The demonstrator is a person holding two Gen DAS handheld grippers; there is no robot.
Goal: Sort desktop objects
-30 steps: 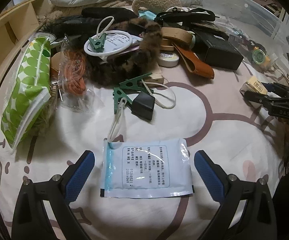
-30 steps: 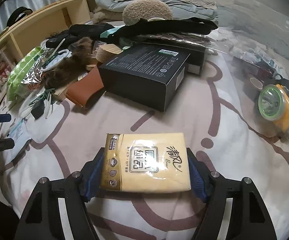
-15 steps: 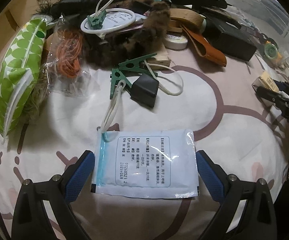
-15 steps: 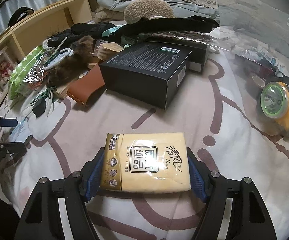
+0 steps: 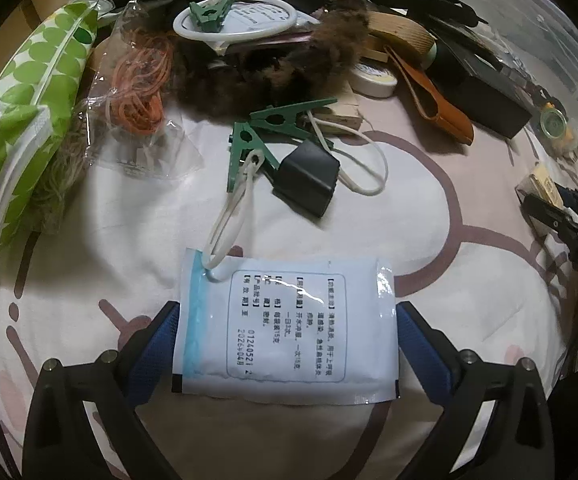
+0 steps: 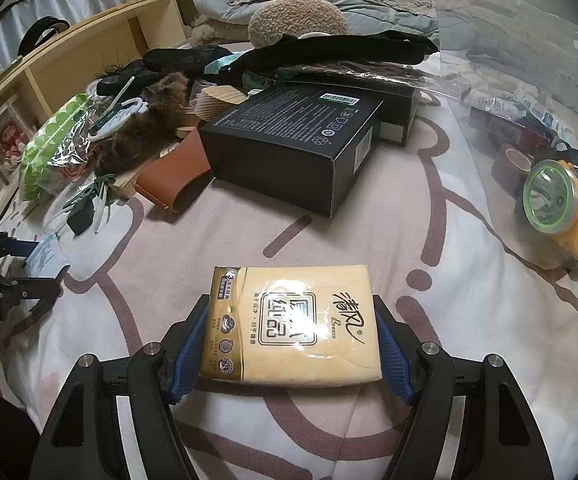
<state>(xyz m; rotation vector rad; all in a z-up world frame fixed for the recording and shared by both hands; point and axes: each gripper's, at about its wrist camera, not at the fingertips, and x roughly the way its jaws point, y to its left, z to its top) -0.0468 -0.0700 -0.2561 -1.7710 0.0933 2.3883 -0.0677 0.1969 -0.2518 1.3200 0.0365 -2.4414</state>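
A white and blue medicine sachet [image 5: 285, 320] lies flat on the patterned bedsheet [image 5: 89, 264]. My left gripper [image 5: 287, 336] points down over it, open, with a blue pad at each short edge of the sachet. A white loop from a green clip [image 5: 245, 152] rests on the sachet's top left corner. In the right wrist view my right gripper [image 6: 291, 340] is shut on a yellow tissue pack [image 6: 289, 320], pads pressed on both sides. The left gripper [image 6: 29, 264] and the sachet [image 6: 45, 254] also show at that view's left edge.
Behind the sachet lies a heap: green dotted pouch [image 5: 25, 112], bag of orange bands [image 5: 137, 84], brown fur piece [image 5: 273, 64], small black clip box [image 5: 309, 188], tan leather case [image 5: 433, 100]. A black box [image 6: 297, 140] and a yellow headlamp [image 6: 561, 208] lie ahead of the right gripper.
The left gripper has sunk and come forward, so the sachet now lies right between its pads. The right gripper and the tissue pack have not moved.
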